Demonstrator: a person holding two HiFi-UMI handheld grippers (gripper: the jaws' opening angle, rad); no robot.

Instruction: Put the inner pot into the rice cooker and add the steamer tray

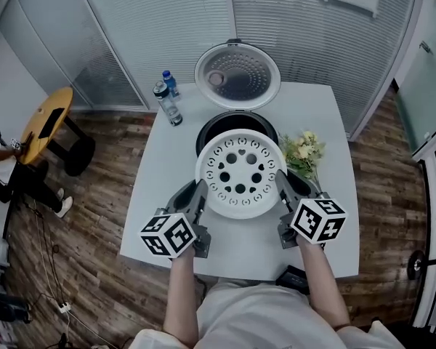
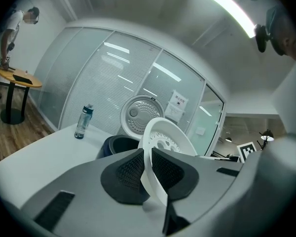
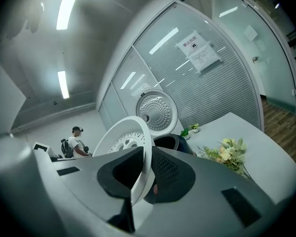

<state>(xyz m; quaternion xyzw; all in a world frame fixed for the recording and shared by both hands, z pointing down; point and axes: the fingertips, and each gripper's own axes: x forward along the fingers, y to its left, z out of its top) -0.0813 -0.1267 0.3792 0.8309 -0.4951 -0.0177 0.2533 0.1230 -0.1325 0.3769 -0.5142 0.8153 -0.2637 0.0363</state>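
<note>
the white counter (image 1: 167, 195) carries the rice cooker (image 1: 236, 121), but the steamer tray (image 1: 240, 173) hangs before its mouth and hides most of it. the dark inside is perhaps the inner pot. the open lid (image 1: 237, 75) stands behind. flowers (image 1: 304, 151) lie just right of the cooker, and two bottles (image 1: 168, 102) stand to its left, apart. the round tray is above the counter's near half, with its holed face up. the left gripper (image 1: 200, 192) and right gripper (image 1: 282, 183) have their fingers clenched on opposite sides of its rim.

Head view steeply down; both gripper views close, near-level, sharing rice cooker (image 1: 237, 77)
</note>
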